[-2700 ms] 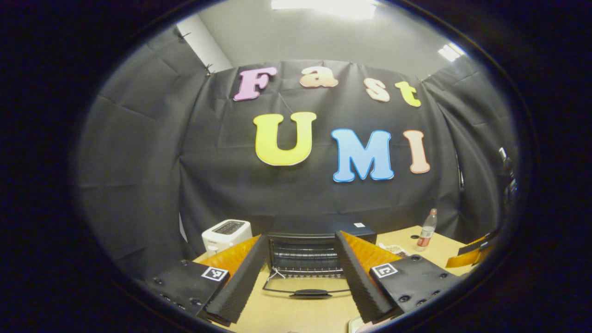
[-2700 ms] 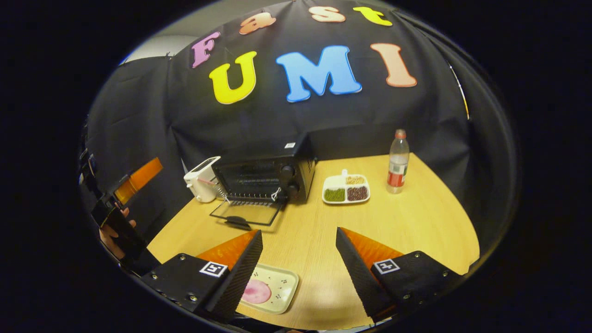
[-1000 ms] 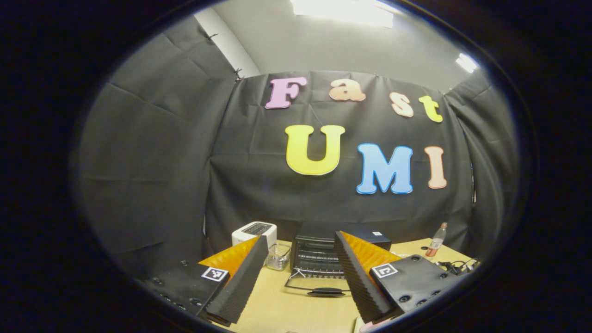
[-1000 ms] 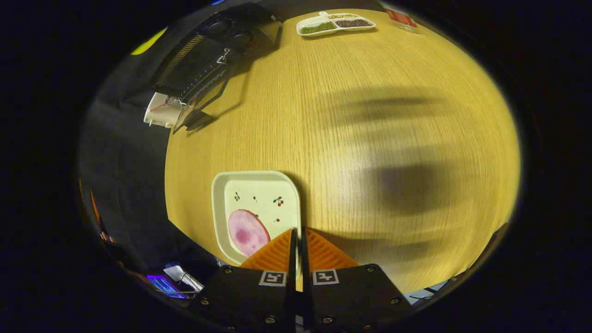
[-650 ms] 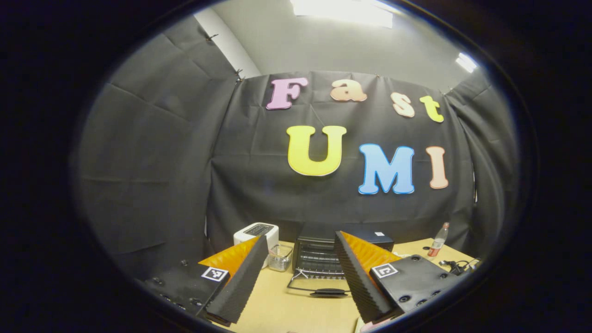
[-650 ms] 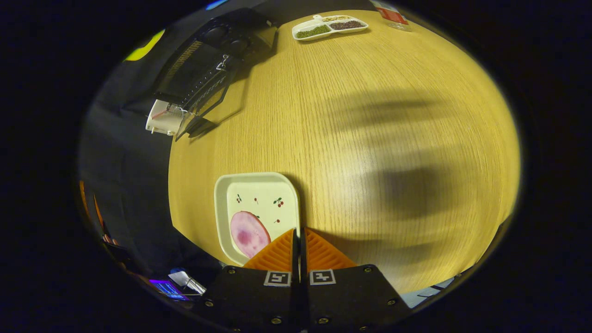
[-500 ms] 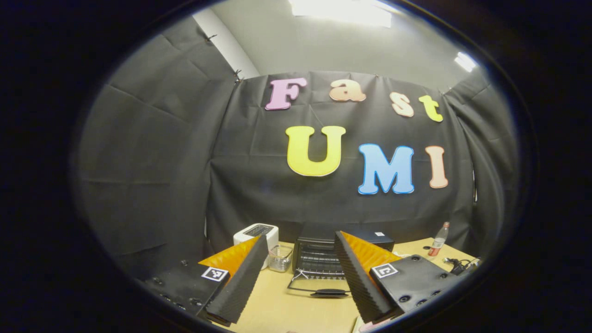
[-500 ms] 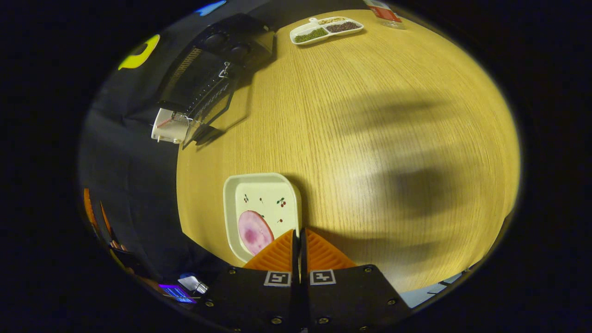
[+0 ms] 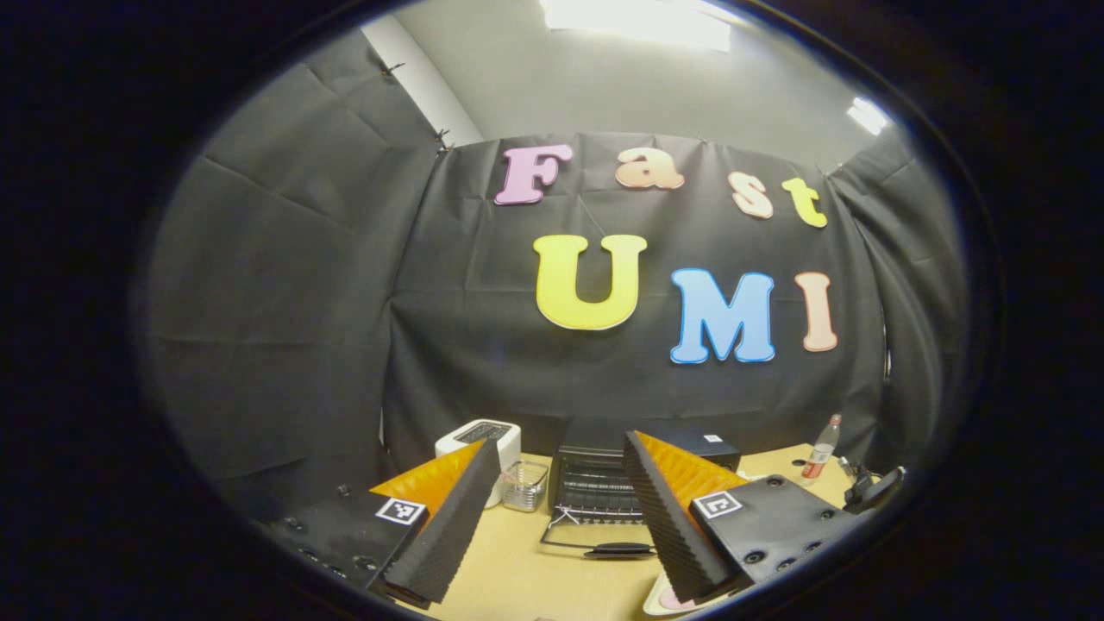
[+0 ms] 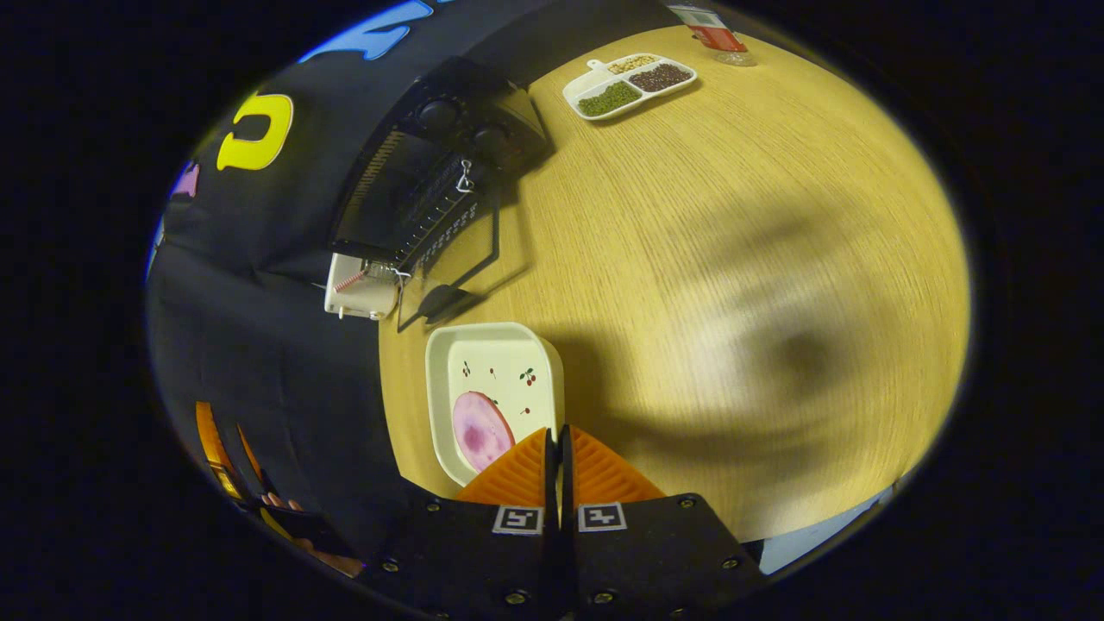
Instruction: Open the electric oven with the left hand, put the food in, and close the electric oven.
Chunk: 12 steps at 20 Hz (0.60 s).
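Right gripper (image 10: 556,448), clamped on plate (image 10: 448,379) rim, had carried it nearer the electric oven (image 10: 414,198); door down. Pink food slice (image 10: 481,429) on plate. Left gripper (image 9: 559,517) spread wide.

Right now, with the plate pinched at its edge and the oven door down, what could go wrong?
The right gripper holds the plate only by its rim, so it may tilt and the pink food slice could slide off. The open oven door with its handle lies in the path, so the plate could catch on it.
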Available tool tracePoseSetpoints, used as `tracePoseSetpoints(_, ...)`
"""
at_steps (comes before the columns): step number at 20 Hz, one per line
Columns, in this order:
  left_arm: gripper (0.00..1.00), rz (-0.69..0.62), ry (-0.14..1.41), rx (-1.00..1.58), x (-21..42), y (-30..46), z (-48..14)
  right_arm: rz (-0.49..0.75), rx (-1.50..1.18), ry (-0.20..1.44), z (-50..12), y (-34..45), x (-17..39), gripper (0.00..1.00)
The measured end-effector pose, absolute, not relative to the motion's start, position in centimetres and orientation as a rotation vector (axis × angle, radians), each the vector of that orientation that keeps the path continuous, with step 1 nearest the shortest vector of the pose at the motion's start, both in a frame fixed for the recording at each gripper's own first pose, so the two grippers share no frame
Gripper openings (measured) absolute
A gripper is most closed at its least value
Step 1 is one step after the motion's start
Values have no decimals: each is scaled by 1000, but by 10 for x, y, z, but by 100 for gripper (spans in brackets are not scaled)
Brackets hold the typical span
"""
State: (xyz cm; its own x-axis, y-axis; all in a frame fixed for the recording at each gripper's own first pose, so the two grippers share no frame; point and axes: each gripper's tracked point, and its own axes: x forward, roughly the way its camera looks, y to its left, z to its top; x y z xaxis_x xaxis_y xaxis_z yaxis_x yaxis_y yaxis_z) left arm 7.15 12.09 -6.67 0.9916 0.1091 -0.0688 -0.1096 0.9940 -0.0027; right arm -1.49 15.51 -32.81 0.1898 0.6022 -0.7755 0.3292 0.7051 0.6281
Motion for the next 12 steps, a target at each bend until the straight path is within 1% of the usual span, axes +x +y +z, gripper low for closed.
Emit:
tracePoseSetpoints(3, 100, 108, 72, -4, 74, 129, -69, 181, 907, 1367, -319, 176, 8, 1)
tracePoseSetpoints(6, 92, 108, 75, 1, 78, 139, -71, 119, 942, 1318, -316, 193, 30, 1)
tracePoseSetpoints(7, 100, 108, 76, 3, 80, 142, -72, 103, 955, 1302, -314, 199, 38, 1)
tracePoseSetpoints(12, 100, 115, 88, 5, 87, 165, -78, 3, 1074, 1198, -307, 227, 77, 0)
